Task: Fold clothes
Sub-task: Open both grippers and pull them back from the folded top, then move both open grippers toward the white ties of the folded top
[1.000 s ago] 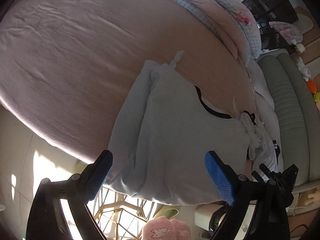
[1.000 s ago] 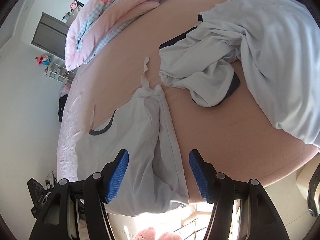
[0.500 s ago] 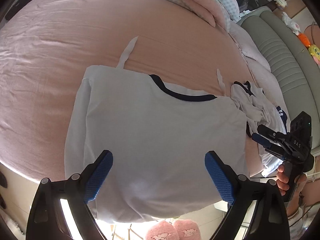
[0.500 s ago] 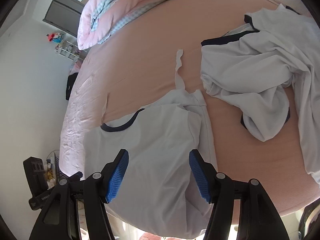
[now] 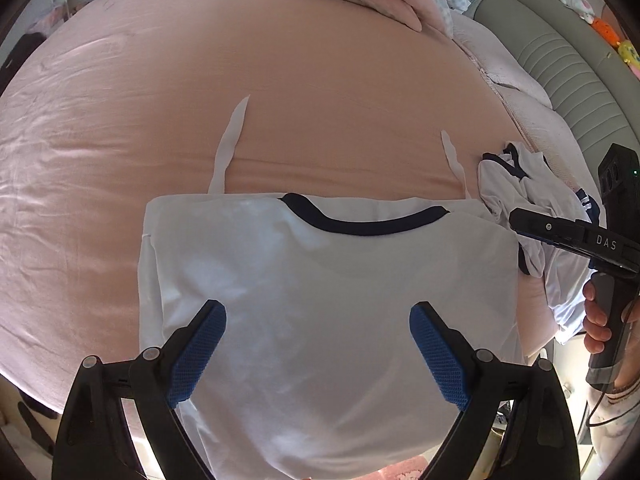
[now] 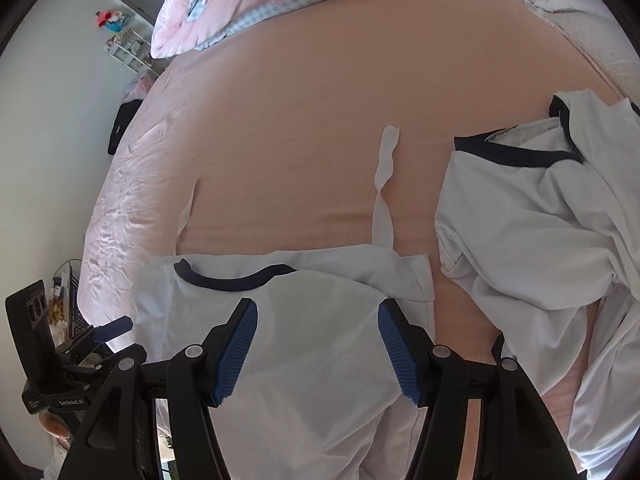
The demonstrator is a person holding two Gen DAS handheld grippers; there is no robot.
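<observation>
While white shirt with navy collar lies flat near front edge of pink bed, left gripper and right gripper hover above it, jaws apart, empty. Crumpled clothes lie to right.

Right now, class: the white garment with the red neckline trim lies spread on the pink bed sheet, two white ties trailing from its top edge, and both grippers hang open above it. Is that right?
One detail is wrong: the white garment has dark navy trim, not red, as the left wrist view shows. It does lie spread on the pink bed sheet, two white ties trailing, with the left gripper and right gripper open above it.
</observation>
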